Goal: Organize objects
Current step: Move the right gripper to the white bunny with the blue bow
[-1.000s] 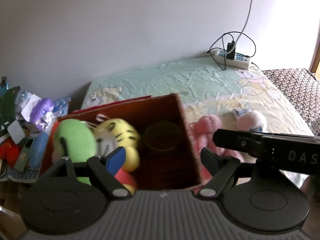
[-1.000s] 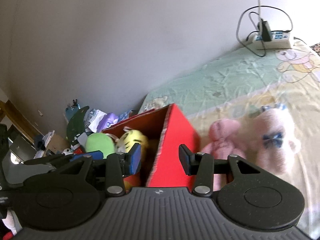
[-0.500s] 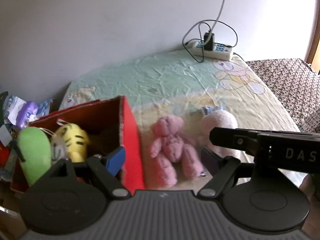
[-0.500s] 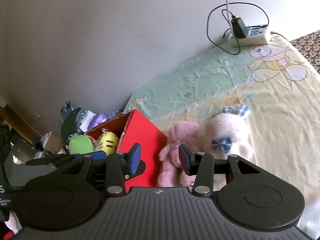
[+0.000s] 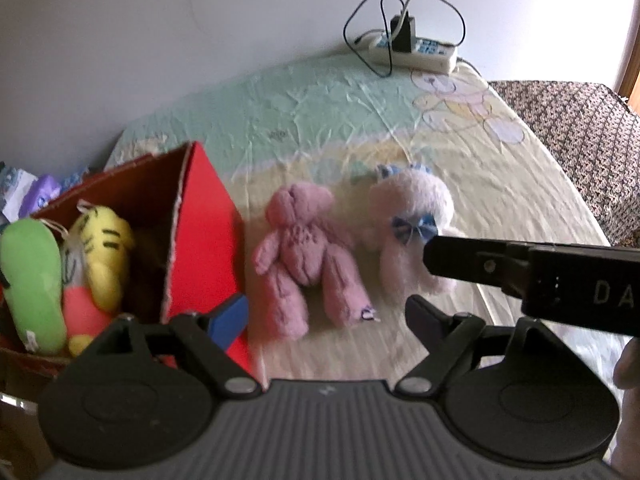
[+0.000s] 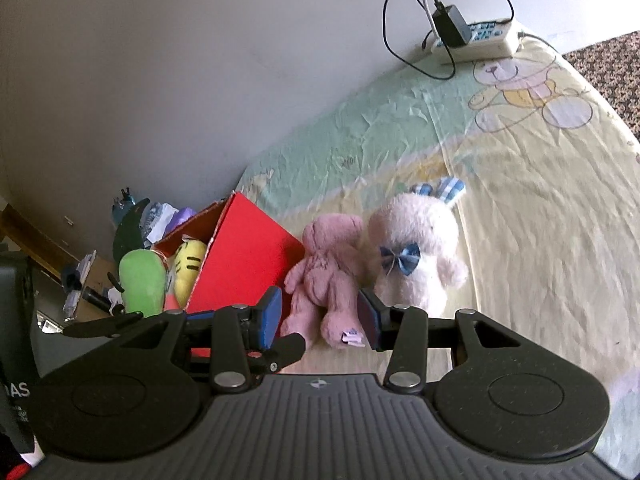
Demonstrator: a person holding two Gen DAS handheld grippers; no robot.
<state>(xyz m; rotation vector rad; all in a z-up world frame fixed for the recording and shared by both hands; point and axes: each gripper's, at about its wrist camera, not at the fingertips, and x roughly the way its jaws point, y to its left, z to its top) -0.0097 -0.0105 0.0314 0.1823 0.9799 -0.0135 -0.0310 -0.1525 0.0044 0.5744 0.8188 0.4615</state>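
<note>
A pink teddy bear point(image 5: 304, 260) point(image 6: 328, 276) lies on its back on the bed sheet point(image 5: 320, 120), just right of a red cardboard box point(image 5: 204, 236) point(image 6: 244, 260). A pale bunny point(image 5: 412, 224) point(image 6: 416, 252) with a blue bow lies beside the bear. Green point(image 5: 32, 280) and yellow striped point(image 5: 104, 256) plush toys sit in the box. My left gripper point(image 5: 326, 316) hovers over the bear's legs with its jaws opening and nothing pressed between them. My right gripper point(image 6: 320, 316) is open, and the bear's legs show between its fingers without touching the pads.
A power strip point(image 5: 412, 46) point(image 6: 476, 36) with a charger and looped cables lies at the bed's far edge by the wall. A brown patterned cover point(image 5: 580, 128) lies to the right. Loose clutter point(image 6: 132, 220) is piled beyond the box on the left.
Both grippers have moved right from above the red box and come lower over the pink bear and bunny. The left jaws stand wider than before.
</note>
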